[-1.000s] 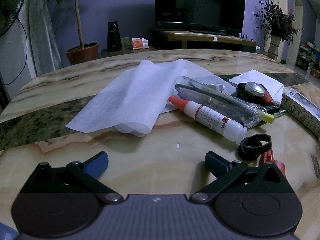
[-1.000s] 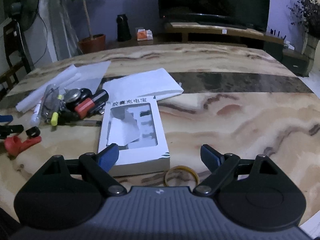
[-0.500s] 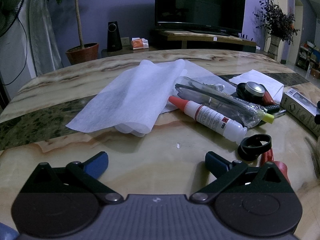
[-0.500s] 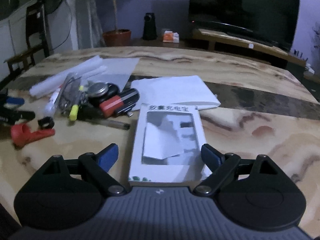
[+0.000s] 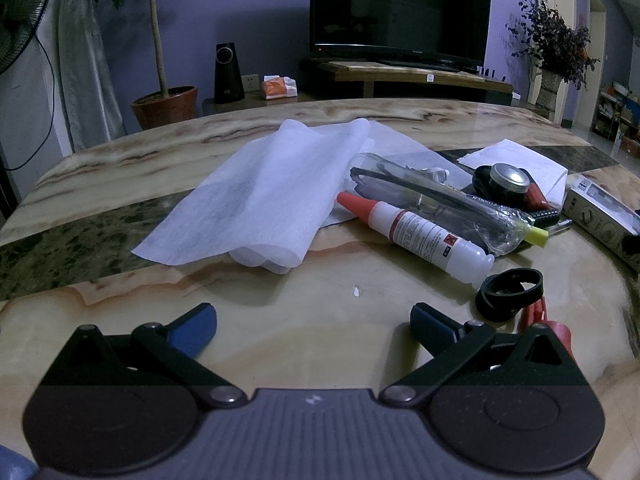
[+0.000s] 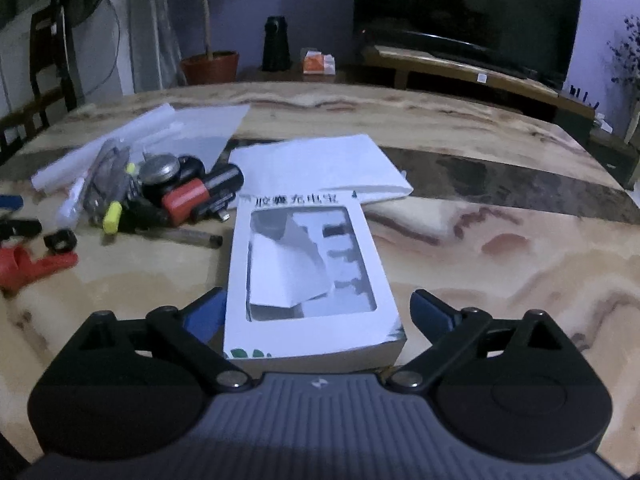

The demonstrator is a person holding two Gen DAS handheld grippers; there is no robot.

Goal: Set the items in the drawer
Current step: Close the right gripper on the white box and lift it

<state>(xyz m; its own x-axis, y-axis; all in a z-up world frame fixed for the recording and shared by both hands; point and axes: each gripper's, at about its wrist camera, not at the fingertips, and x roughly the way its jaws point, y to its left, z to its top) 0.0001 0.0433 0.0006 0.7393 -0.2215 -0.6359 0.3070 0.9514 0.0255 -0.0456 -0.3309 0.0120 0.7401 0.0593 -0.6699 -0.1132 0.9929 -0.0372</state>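
Squarely between the spread fingers of the right tool [image 6: 316, 312]: the white box [image 6: 312, 276].
Its long axis runs straight ahead; the left tool [image 5: 314, 324], open too, holds nothing.

dim room, purple wall [image 5: 260, 8], television [image 5: 400, 8], potted tree [image 5: 158, 40]

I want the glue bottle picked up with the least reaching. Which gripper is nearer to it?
Left. The left gripper sits open just short of the glue bottle, which lies ahead to its right. The right gripper straddles the white box; the bottle lies far to its left.
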